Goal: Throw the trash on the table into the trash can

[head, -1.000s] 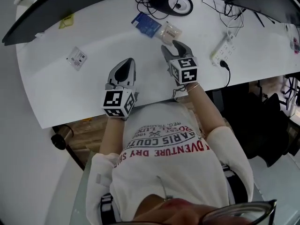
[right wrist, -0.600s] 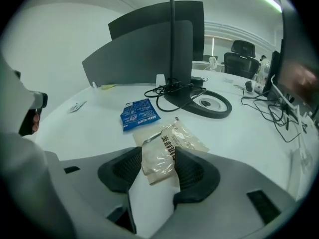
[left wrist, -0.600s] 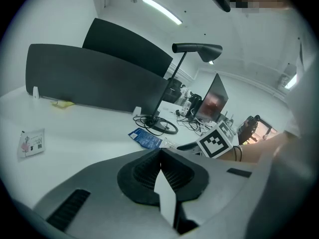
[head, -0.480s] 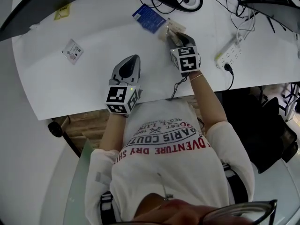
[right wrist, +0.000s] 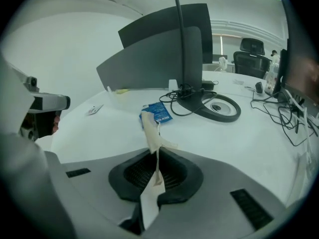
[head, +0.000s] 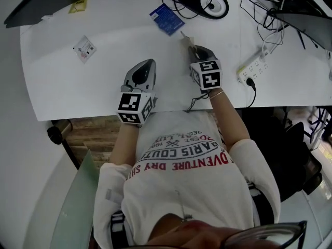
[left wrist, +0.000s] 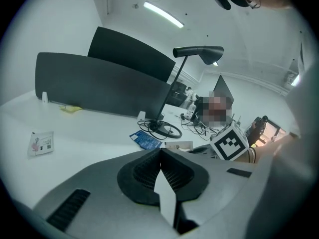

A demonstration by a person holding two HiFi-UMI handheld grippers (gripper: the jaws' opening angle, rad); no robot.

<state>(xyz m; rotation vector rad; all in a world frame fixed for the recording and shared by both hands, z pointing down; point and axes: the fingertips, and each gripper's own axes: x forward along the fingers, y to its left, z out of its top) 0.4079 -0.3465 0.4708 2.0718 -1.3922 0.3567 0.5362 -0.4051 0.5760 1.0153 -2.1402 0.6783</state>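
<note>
Head view: the white worktop fills the top. The left claw is shut and empty. The right claw just closed on a tan wrapper, upper middle. A blue packet and a small packet are not picked up yet. No trash can shows.

The white shirt, behind the right fingers, carries upside-down print: grey "ARIS COUT", red "ADVENTURE DRY SH". Print on the blue packet beyond those fingers is illegible

Table open leftward — cables, lamp base ahead.
</note>
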